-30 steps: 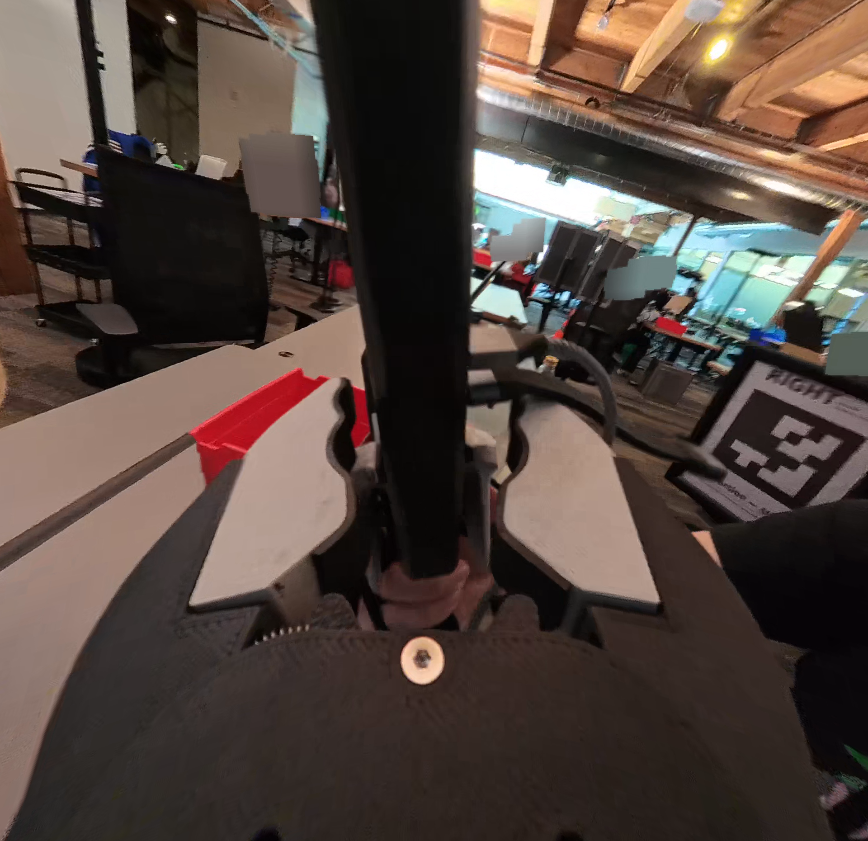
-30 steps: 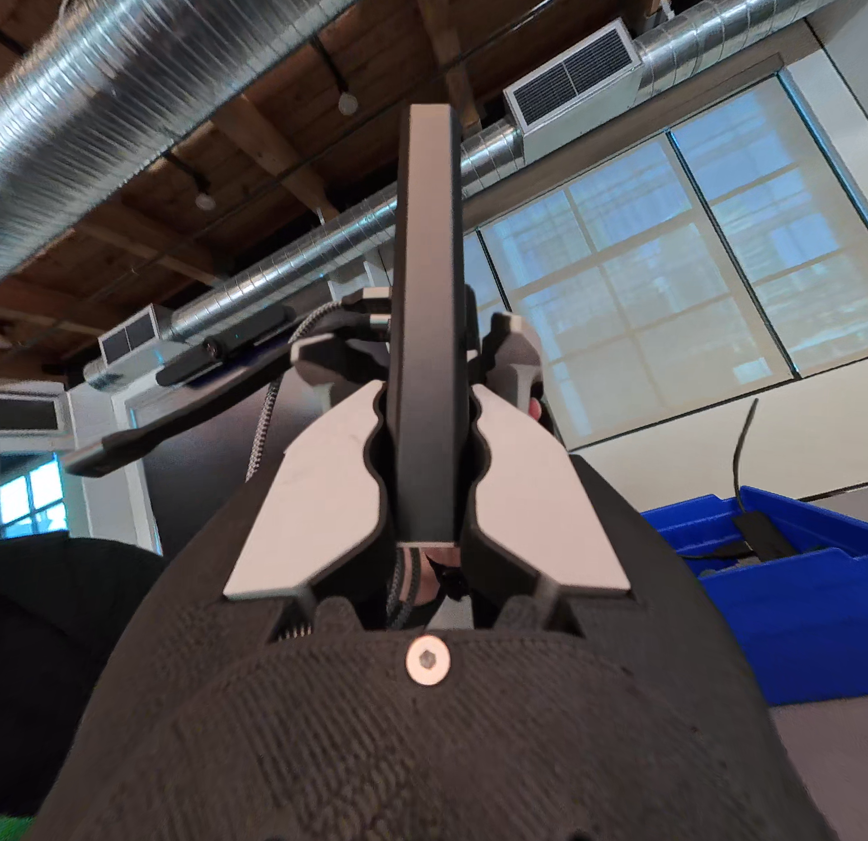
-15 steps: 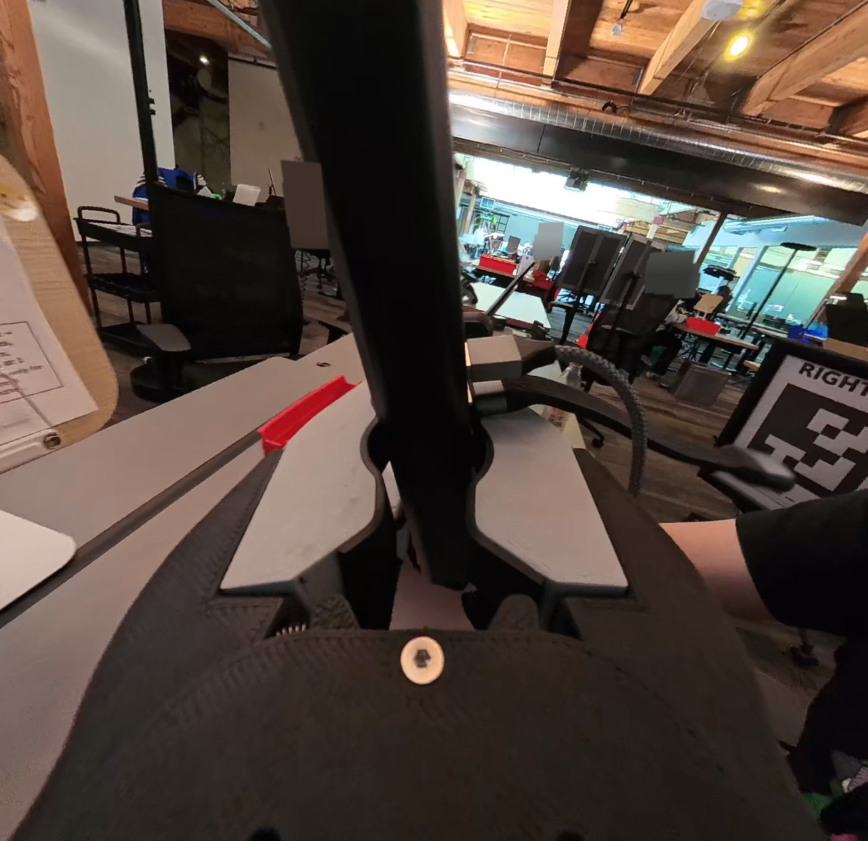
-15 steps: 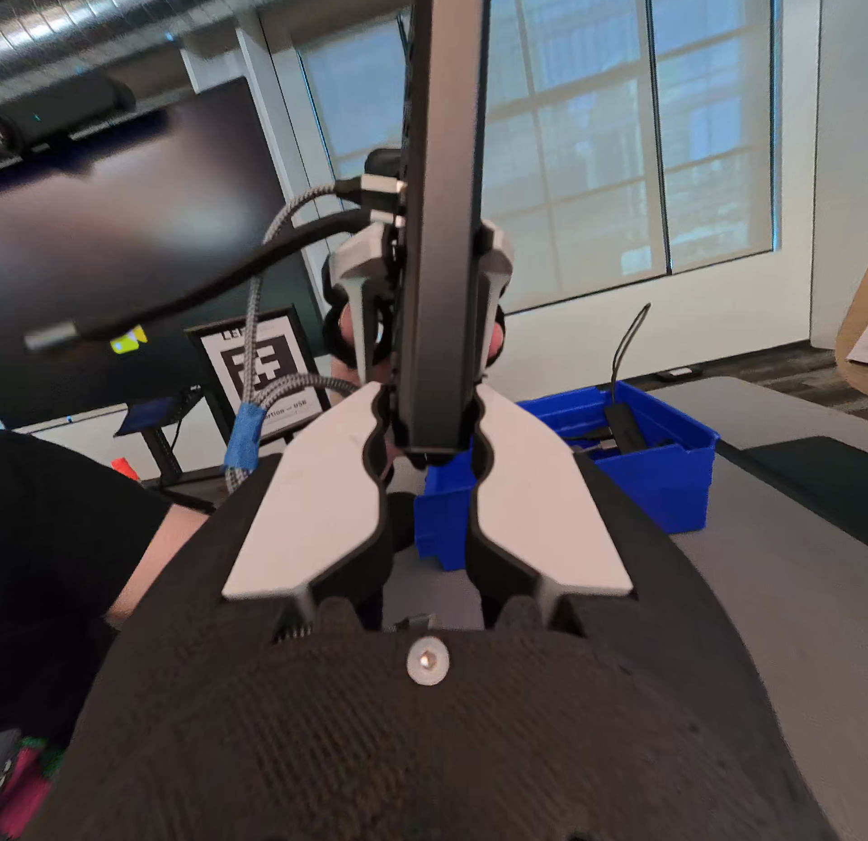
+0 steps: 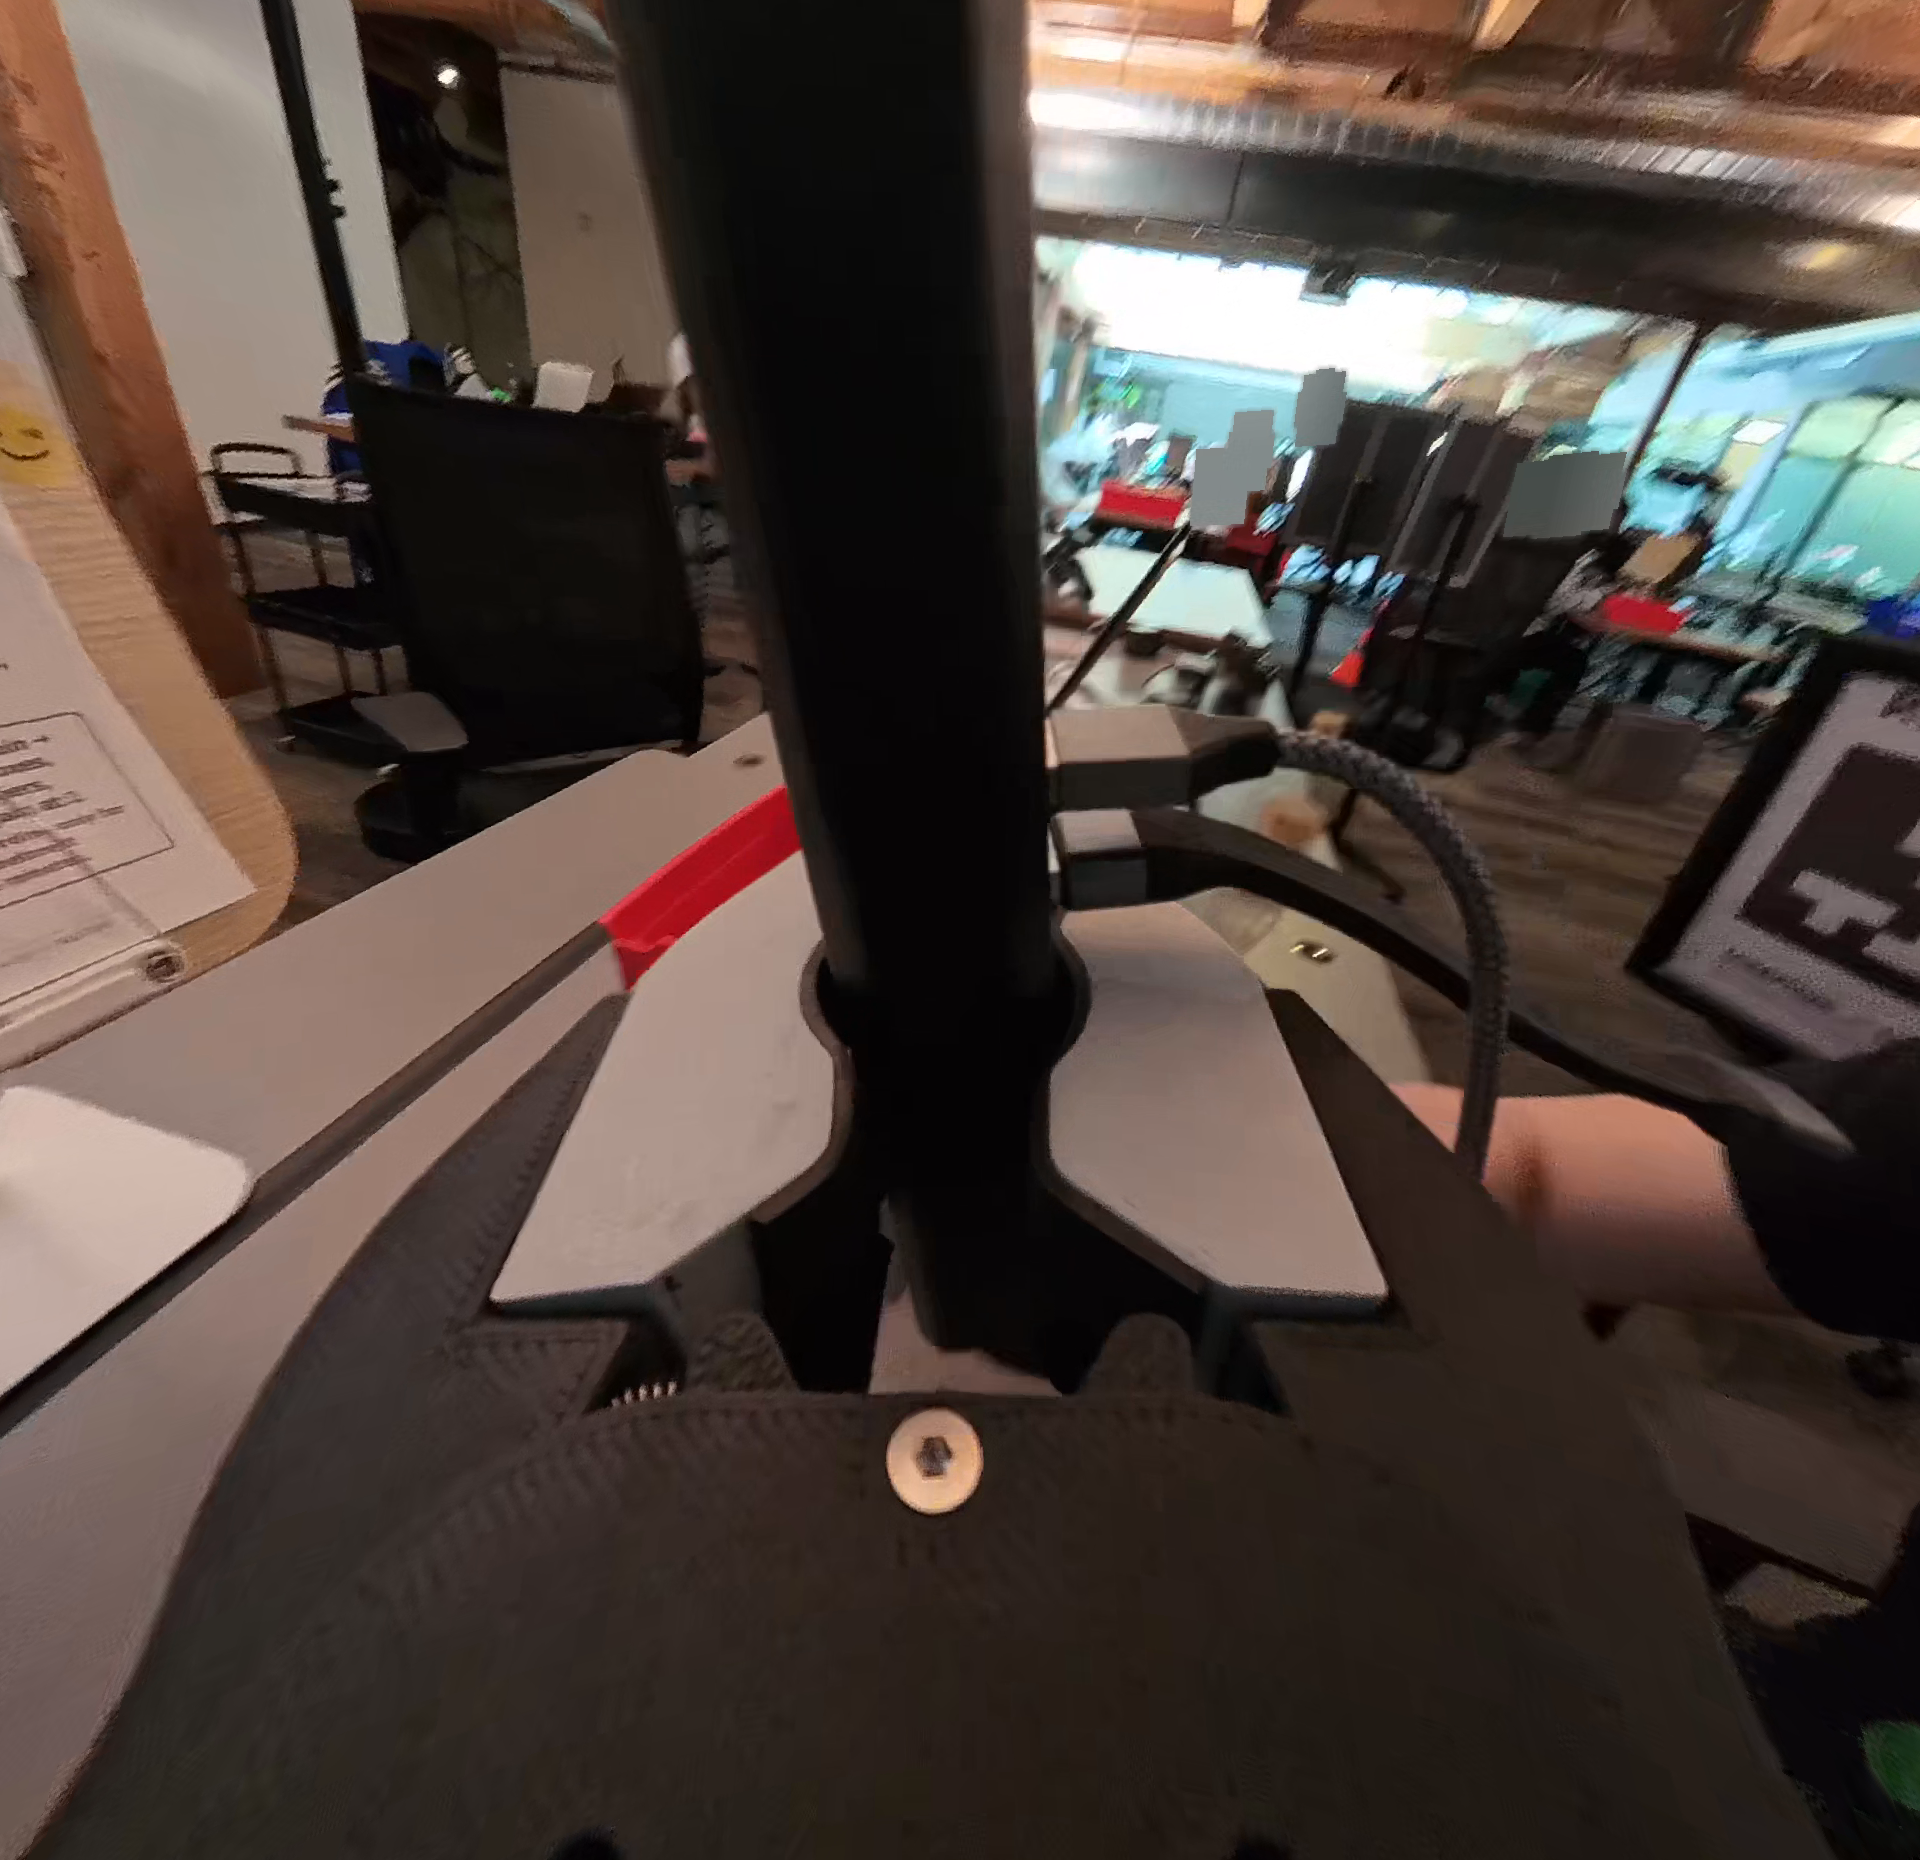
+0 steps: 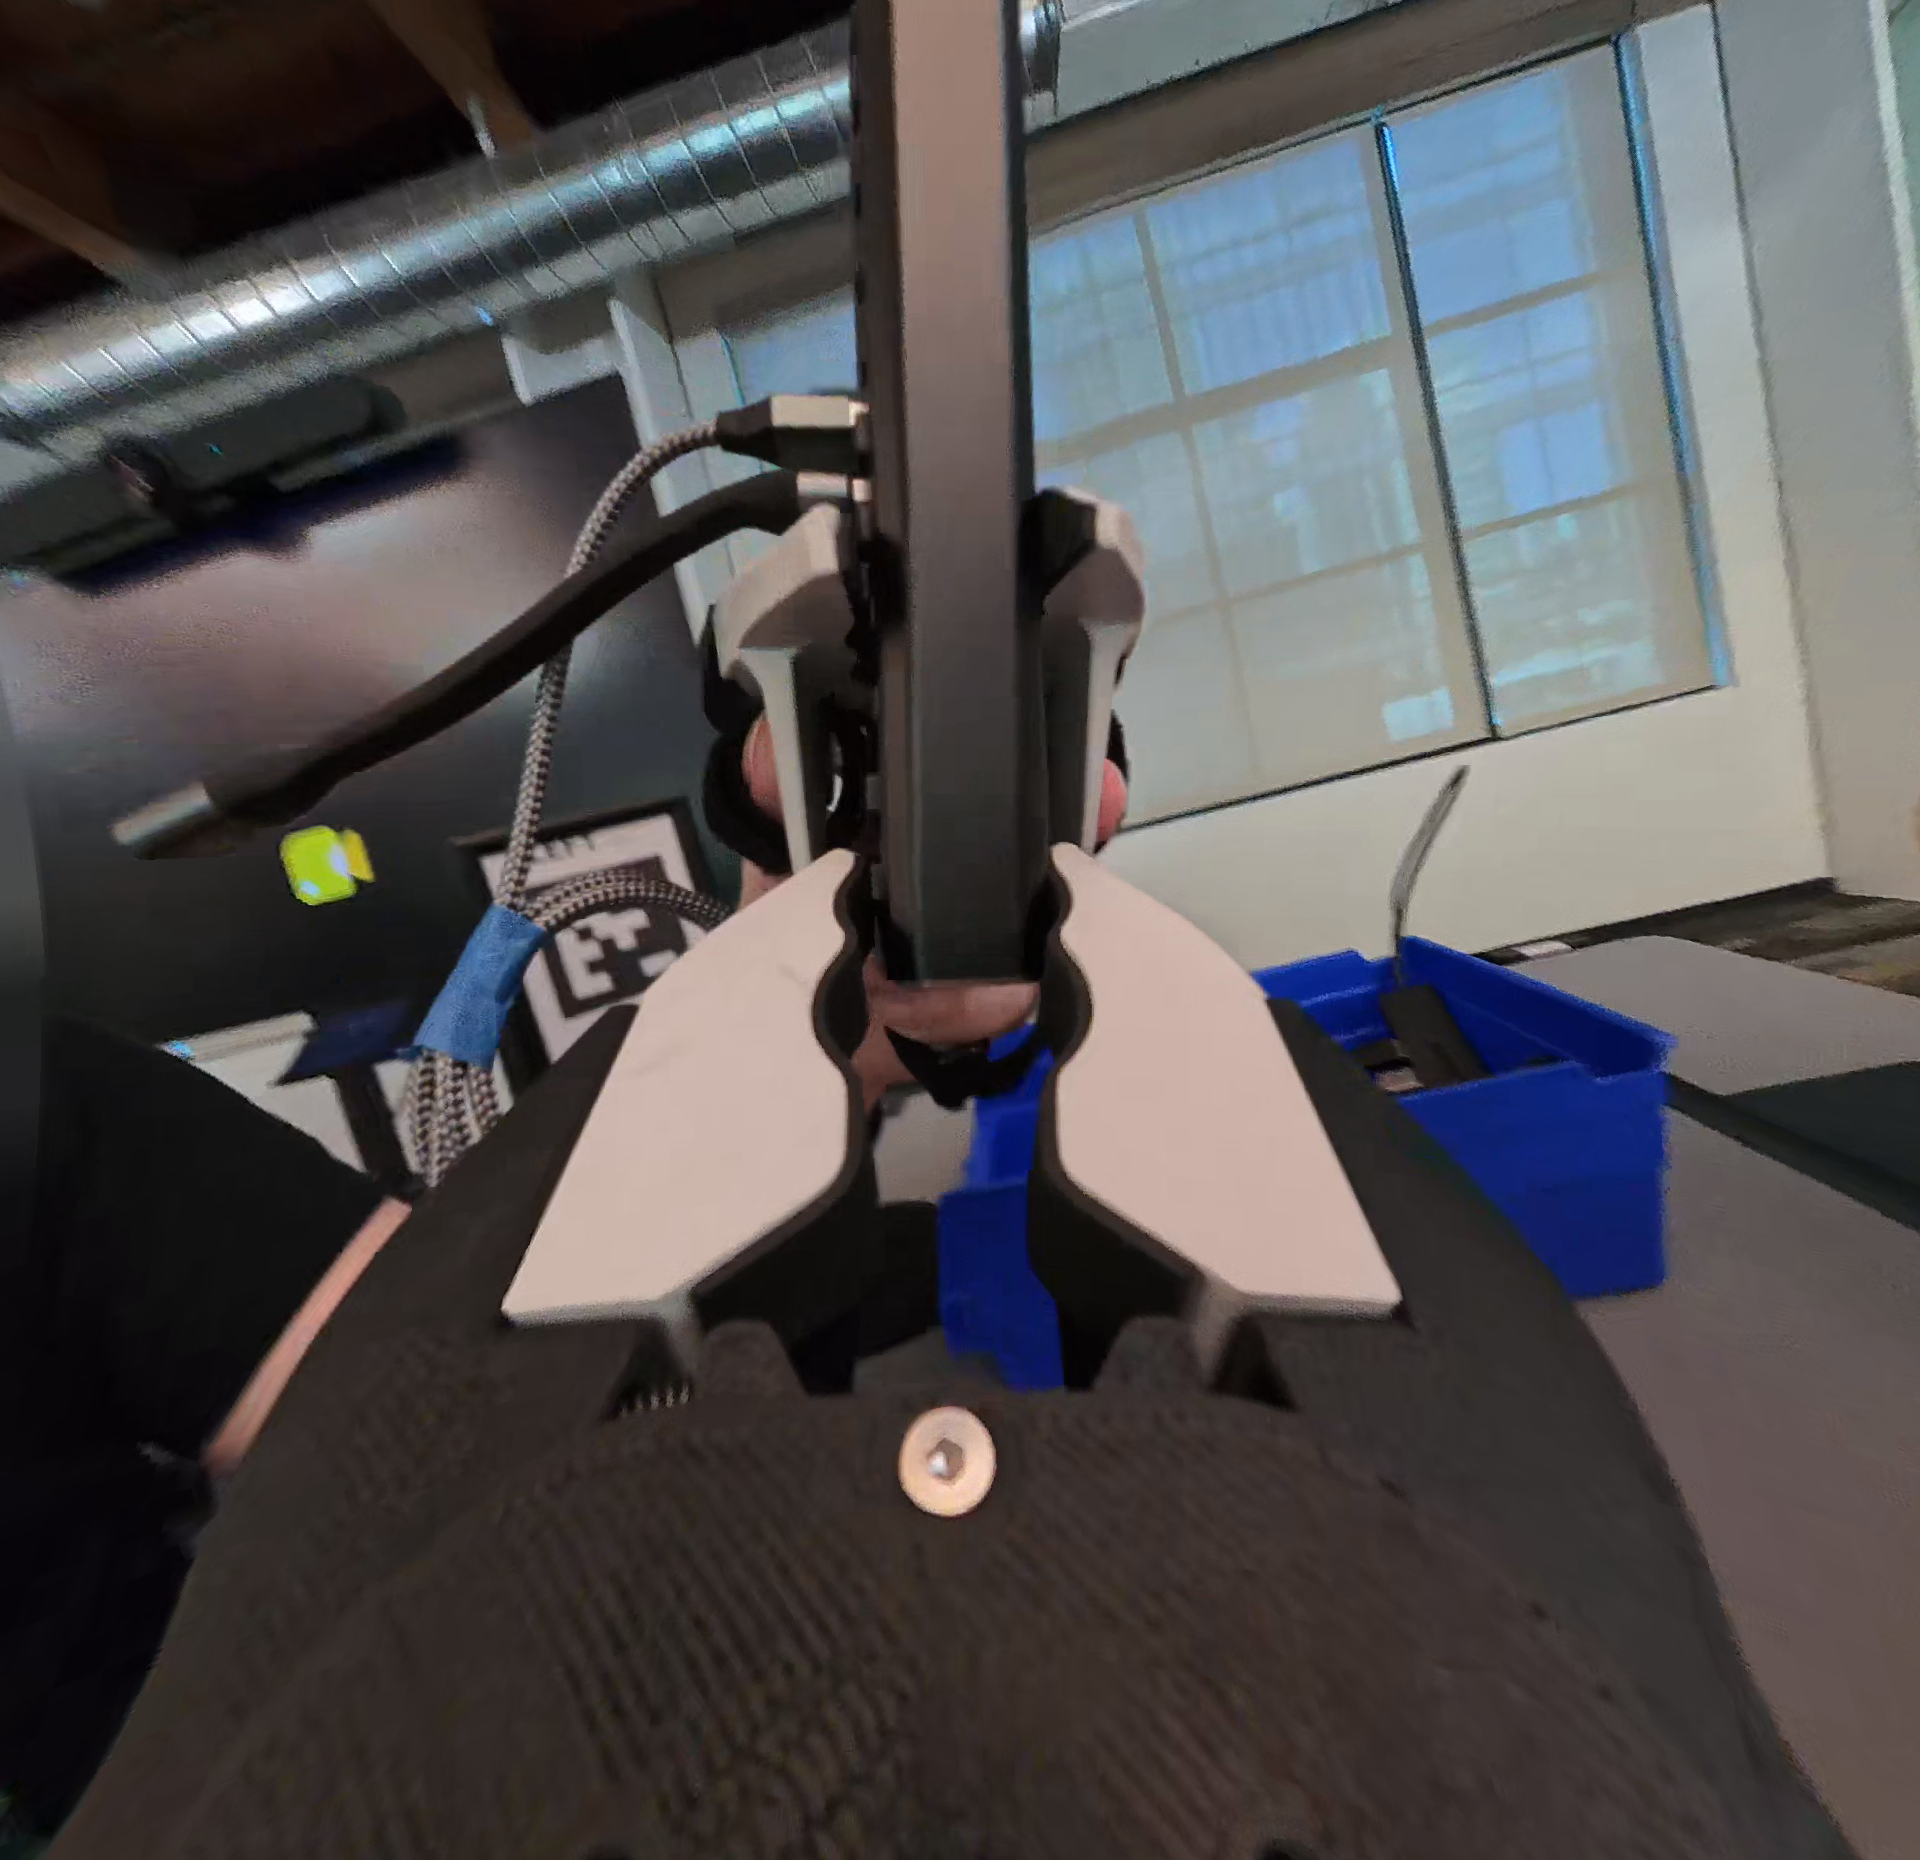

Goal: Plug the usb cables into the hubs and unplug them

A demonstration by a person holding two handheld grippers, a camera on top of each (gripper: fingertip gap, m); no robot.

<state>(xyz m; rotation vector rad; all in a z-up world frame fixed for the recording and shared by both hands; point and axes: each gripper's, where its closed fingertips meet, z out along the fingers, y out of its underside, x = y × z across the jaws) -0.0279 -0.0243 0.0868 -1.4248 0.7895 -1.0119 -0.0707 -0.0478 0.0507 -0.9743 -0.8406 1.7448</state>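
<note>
Above the grey desk [image 5: 343, 989] both tongs grip one long dark hub [image 6: 951, 480], the left tongs [image 5: 940, 989] and the right tongs [image 6: 951, 937] each closed on it; a braided cable [image 6: 582, 605] and a black cable [image 6: 499, 657] sit plugged in its side, so unplugging looks next, which needs one pair freed; open air surrounds them, a blue bin [image 6: 1538, 1114] lying close below.

Dark hub, grey and black cables, red and blue bins

The USB hub [image 6: 951, 522] is dark grey; one cable [image 6: 540, 750] has a black-and-white braid with a blue tape [image 6: 480, 991] wrap, the other cable [image 6: 499, 657] is plain black. The grippers' fingers [image 6: 717, 1072] are pale grey on black bodies. A bin [image 6: 1496, 1093] is bright blue, another bin [image 5: 707, 875] red, the table [image 5: 343, 989] grey.
</note>
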